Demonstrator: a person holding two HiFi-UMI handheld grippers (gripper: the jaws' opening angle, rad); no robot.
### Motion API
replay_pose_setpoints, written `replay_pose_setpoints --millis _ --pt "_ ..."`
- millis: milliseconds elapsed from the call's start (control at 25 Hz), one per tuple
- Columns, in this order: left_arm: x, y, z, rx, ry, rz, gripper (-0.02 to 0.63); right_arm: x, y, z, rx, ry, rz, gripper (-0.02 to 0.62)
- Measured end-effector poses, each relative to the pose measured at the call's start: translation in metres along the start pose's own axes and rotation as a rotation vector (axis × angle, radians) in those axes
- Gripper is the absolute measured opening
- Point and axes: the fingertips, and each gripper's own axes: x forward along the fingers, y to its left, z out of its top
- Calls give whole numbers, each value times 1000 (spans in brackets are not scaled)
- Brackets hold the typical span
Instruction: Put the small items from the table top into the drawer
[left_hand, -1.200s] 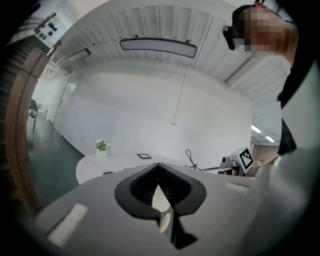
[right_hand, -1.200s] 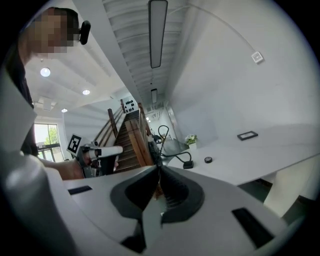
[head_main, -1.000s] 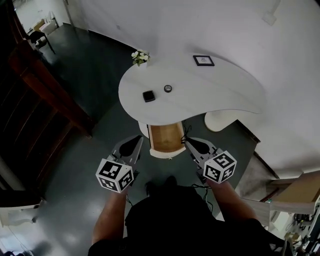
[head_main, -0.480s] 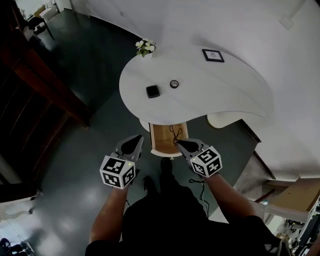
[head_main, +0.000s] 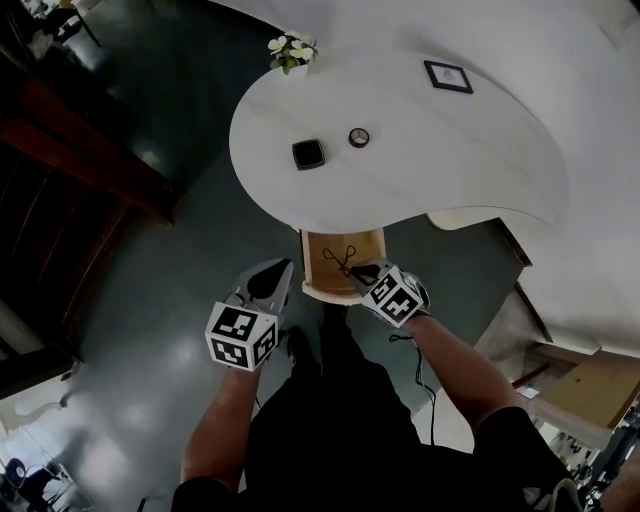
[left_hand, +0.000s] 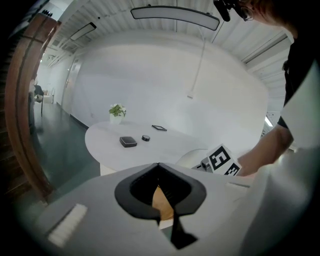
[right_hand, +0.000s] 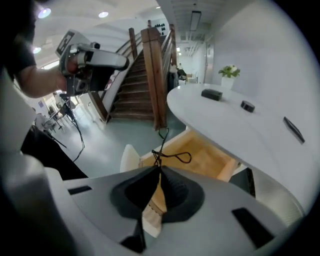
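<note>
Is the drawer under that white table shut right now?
No. In the head view the drawer stands pulled out from under the table, with its wooden inside showing.

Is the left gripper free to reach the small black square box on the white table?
Probably yes: the left gripper, jaws shut on nothing, has a clear way to the small black square box on the white table.

Person: black top (head_main: 330, 430), short sleeves. Left gripper (head_main: 286, 267) and right gripper (head_main: 354, 269): grey shells, black-lined jaws, each with a white cube (head_main: 241, 336) carrying black square markers. Thin black cable (head_main: 417, 372) on the right one.
</note>
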Motion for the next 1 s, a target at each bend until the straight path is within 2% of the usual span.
replay_pose_setpoints --millis 280,640,1000 --pt "12 7 -32 -25 37 6 12 42 -4 -19 -149 142 63 28" --pt "19 27 -59 -57 57 42 12 94 -24 -47 -265 288 95 28" --pt "24 31 -86 -98 79 52 12 128 -34 -58 -394 377 123 28"
